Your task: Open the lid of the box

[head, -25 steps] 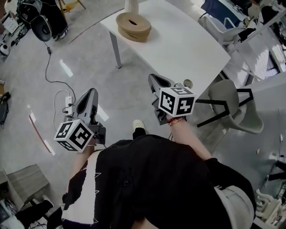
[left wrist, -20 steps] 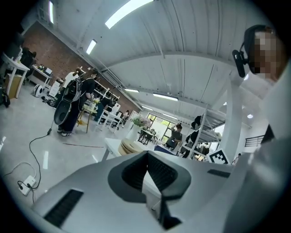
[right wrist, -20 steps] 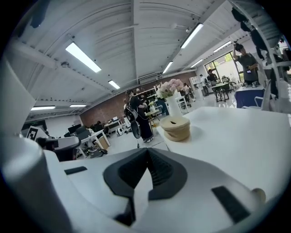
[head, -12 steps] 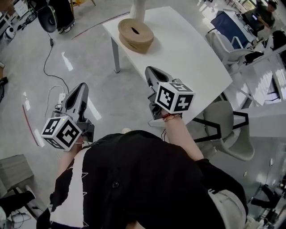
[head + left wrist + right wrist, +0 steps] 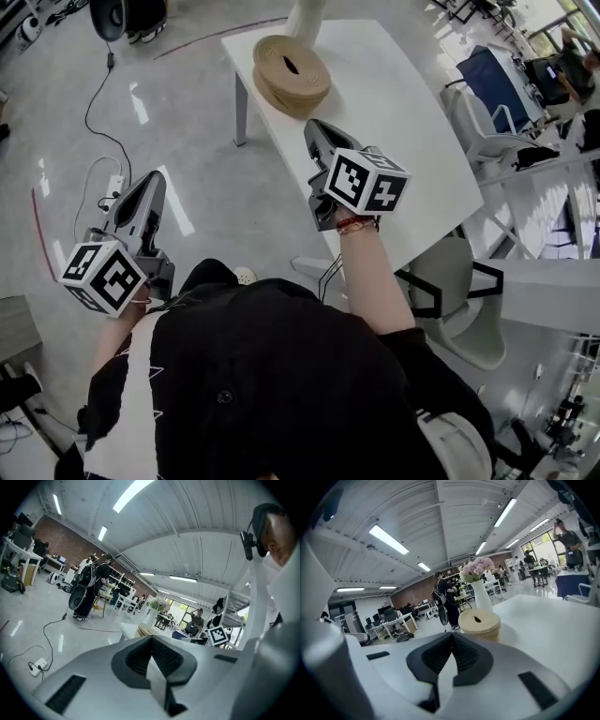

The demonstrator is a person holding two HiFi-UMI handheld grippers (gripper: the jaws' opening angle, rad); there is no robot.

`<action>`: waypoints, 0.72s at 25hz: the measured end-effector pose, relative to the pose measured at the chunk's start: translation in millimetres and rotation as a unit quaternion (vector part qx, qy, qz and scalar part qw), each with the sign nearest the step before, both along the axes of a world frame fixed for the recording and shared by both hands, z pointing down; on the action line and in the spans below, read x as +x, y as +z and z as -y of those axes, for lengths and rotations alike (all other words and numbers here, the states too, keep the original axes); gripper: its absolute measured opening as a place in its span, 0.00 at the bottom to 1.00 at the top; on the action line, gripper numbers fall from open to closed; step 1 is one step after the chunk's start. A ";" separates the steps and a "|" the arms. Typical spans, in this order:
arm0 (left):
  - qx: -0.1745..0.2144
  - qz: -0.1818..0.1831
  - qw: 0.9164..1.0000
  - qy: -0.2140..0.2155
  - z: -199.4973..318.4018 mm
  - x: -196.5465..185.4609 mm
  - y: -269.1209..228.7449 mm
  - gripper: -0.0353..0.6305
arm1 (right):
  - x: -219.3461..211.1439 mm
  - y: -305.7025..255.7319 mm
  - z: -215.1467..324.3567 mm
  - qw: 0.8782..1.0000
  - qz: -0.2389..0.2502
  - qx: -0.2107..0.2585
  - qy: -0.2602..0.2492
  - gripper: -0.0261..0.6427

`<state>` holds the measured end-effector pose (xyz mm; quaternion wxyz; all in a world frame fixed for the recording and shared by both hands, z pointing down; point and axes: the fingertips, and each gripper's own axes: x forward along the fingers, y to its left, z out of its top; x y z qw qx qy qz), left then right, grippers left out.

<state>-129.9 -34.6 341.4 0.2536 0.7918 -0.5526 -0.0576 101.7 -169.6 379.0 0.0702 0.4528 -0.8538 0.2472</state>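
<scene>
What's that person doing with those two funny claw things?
A person holds a claw in each hand and stands by a white table. A round tan box sits on it beside a white vase. The lid is on the box, and nothing touches it yet. The right claw points toward the box but is short of it. The left claw is out over the floor. Both claws are shut and empty.

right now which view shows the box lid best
Head view: it looks down on the lid, showing its whole top and slot. The right gripper view sees it side-on, top foreshortened. The left gripper view shows only a sliver of the box past its jaws.
</scene>
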 end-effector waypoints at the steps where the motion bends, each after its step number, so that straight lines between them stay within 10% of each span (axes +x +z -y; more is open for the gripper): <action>1: -0.002 0.000 1.000 -0.003 1.8 -3.3 1.1 0.07 | -3.7 -4.1 6.1 1.000 -0.009 0.006 -0.012 0.04; 18: -0.008 0.009 0.999 -0.034 13.5 -30.9 8.0 0.07 | -13.3 22.2 72.7 0.972 -0.209 0.007 -0.109 0.19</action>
